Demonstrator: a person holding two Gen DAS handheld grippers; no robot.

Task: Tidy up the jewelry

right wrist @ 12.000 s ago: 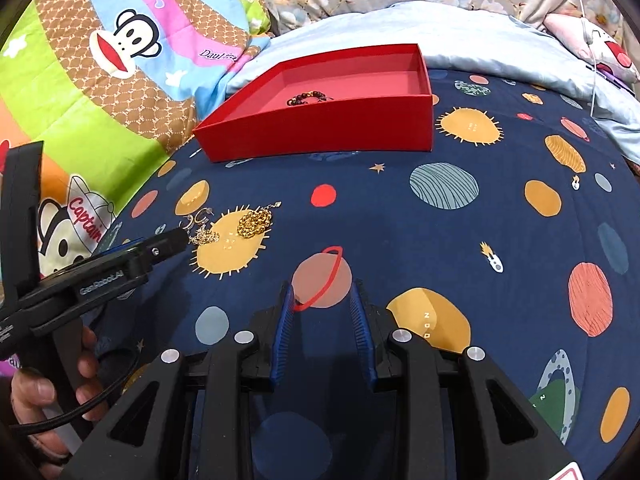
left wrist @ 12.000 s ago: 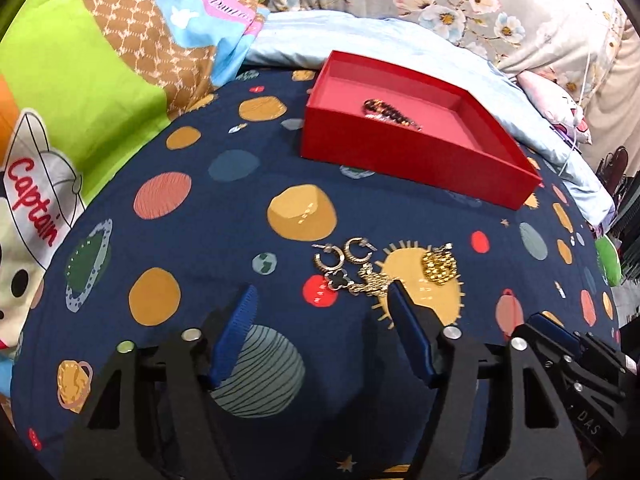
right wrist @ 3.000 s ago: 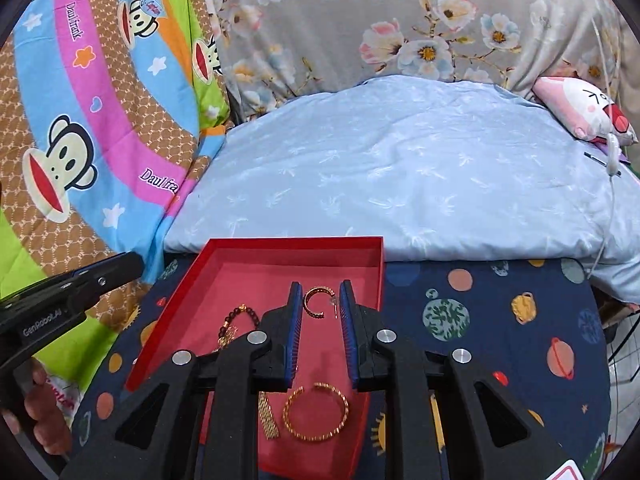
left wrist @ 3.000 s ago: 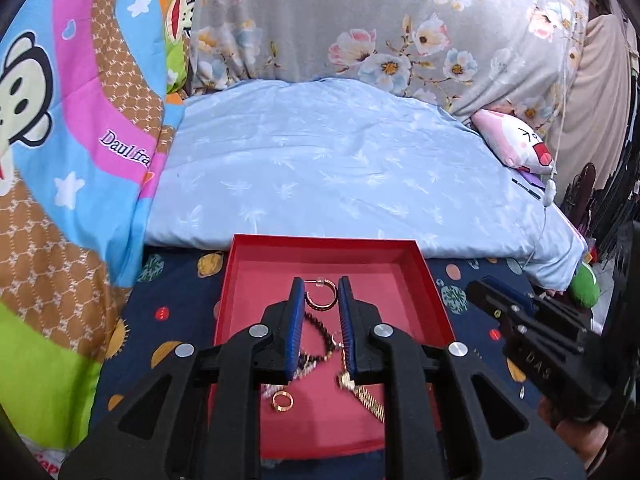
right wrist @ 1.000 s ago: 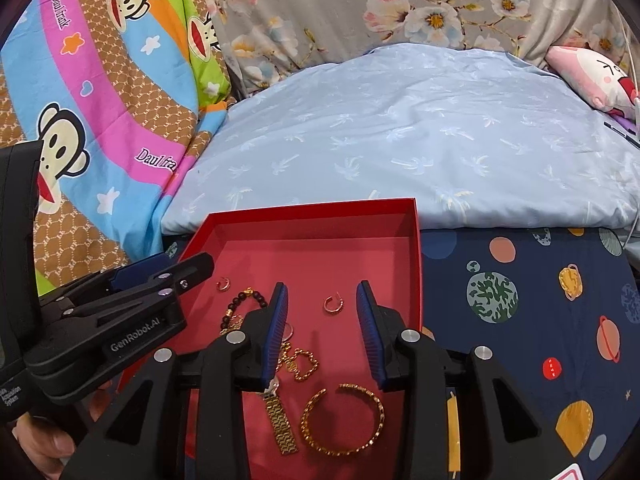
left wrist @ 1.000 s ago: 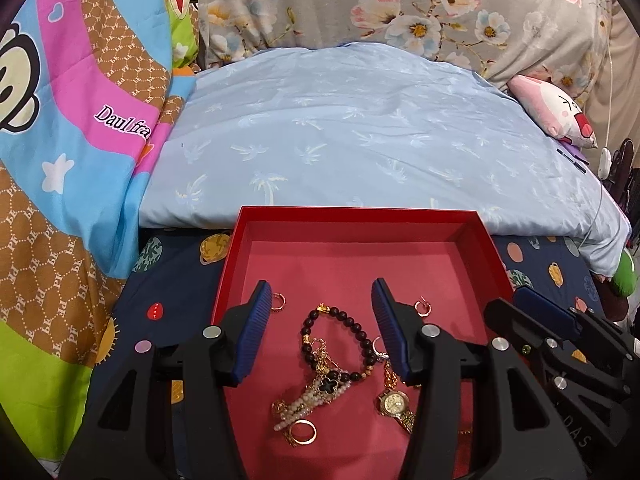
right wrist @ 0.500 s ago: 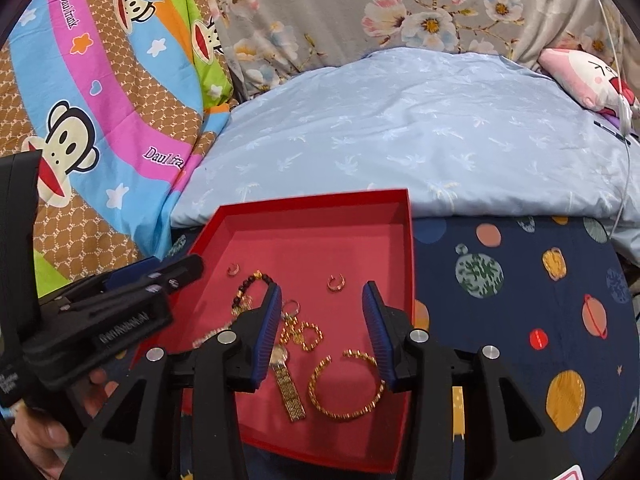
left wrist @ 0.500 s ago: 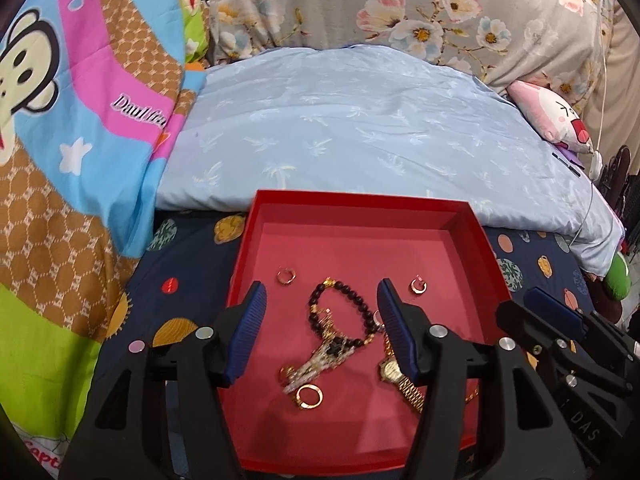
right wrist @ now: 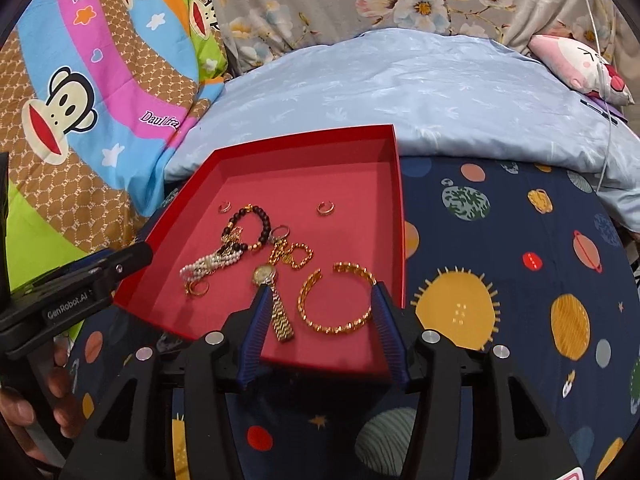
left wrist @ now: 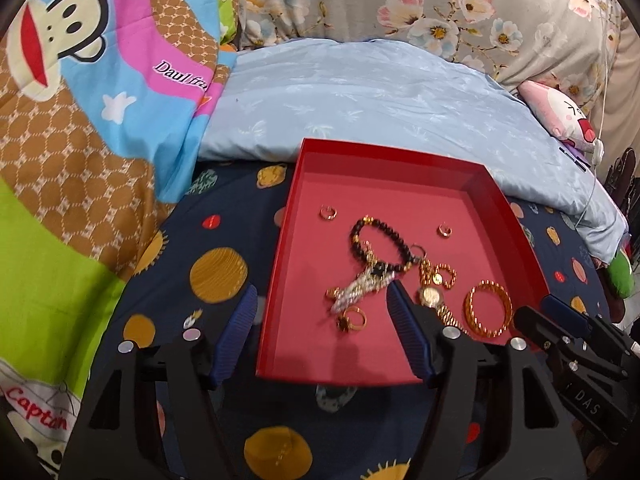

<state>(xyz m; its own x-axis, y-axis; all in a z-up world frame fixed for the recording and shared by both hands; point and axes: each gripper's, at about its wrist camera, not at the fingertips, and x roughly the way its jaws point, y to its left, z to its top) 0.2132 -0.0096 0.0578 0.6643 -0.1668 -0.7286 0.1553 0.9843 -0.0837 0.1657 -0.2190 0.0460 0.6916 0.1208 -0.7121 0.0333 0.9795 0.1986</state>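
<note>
A red tray (left wrist: pixel 298 184) (right wrist: pixel 304 136) lies on the dark planet-print cover. In it are a dark bead bracelet (left wrist: pixel 378 226) (right wrist: pixel 262 216), a pearl piece (right wrist: pixel 208 262), a gold watch (left wrist: pixel 432 298) (right wrist: pixel 265 276), a gold bangle (left wrist: pixel 490 308) (right wrist: pixel 338 326), a gold chain (right wrist: pixel 298 256) and small rings (left wrist: pixel 328 213) (right wrist: pixel 325 208). My left gripper (left wrist: pixel 322 314) is open and empty at the tray's near edge. My right gripper (right wrist: pixel 318 312) is open and empty, its fingers (right wrist: pixel 386 332) either side of the bangle, above it.
A pale blue quilt (left wrist: pixel 380 92) lies behind the tray. A monkey-print blanket (left wrist: pixel 80 100) rises on the left. A pink plush pillow (right wrist: pixel 576 64) and a white cable (right wrist: pixel 606 92) are at the far right. The right gripper's body (left wrist: pixel 580 356) shows in the left view.
Both grippers have opened wider and drawn back from the tray, so more of it and the cover shows. The jewelry in the tray has not moved.
</note>
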